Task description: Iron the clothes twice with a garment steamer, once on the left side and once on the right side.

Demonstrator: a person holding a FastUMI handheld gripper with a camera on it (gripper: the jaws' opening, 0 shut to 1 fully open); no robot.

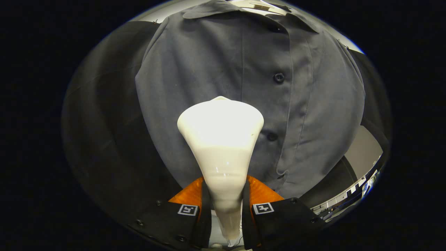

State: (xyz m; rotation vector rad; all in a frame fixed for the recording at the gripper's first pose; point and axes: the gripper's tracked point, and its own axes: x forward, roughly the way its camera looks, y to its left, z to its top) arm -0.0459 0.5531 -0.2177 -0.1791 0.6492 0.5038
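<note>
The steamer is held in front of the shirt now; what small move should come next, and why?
Probably slide the steamer slowly along the shirt, keeping to the panel beside the button placket. The gripper is shut on the steamer's narrow neck, and the wide head already faces the fabric on that side of the buttons. Whether the head touches the cloth cannot be told.

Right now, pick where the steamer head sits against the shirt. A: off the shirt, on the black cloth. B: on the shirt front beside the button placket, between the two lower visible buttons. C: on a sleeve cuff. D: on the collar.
B: the steamer, clamped by the gripper, has its wide head over the grey shirt front, just beside the placket and well below the collar.
</note>
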